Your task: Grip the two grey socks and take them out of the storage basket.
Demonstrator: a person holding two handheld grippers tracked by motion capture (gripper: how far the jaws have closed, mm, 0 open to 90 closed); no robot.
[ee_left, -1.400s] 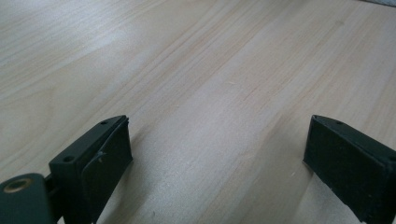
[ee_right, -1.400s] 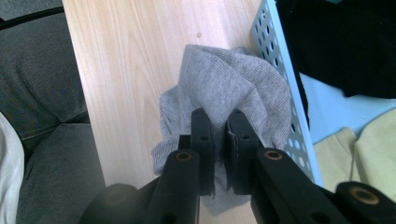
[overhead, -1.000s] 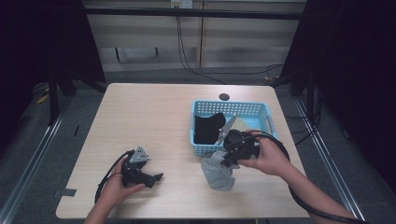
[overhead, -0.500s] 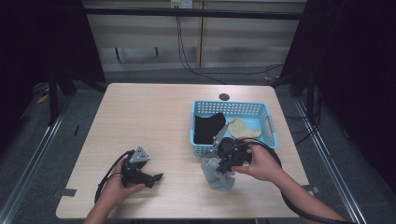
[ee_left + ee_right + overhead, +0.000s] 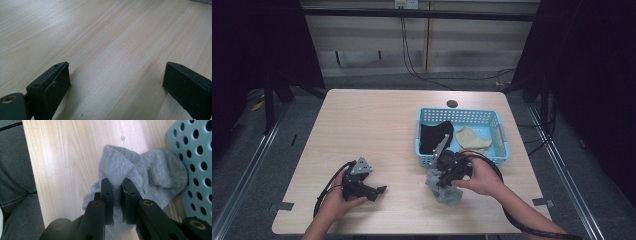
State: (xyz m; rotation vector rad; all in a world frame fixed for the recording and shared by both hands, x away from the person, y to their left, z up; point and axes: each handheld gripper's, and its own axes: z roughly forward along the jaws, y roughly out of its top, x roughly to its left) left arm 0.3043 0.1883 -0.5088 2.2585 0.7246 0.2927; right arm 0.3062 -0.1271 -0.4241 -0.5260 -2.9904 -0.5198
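A grey sock (image 5: 140, 173) lies crumpled on the wooden table (image 5: 377, 130), just in front of the blue basket (image 5: 501, 136). My right gripper (image 5: 117, 183) is shut on a fold of that grey sock (image 5: 447, 190), and the jaws pinch the cloth between them. In the high view my right gripper (image 5: 443, 179) points down over the sock near the table's front edge. My left gripper (image 5: 379, 191) rests low at the front left, held in a hand. Its jaws stand wide apart over bare wood in the left gripper view, left gripper (image 5: 116, 82) holding nothing.
The blue basket holds a black cloth (image 5: 434, 136) on its left and a beige cloth (image 5: 473, 140) on its right. Its perforated wall (image 5: 197, 160) stands close beside the sock. A dark round grommet (image 5: 452, 104) sits behind the basket. Black cables trail from both grippers.
My right gripper has carried the grey sock from the basket's front rim toward the table's front edge and lowered it onto the wood. The left gripper has stayed put.
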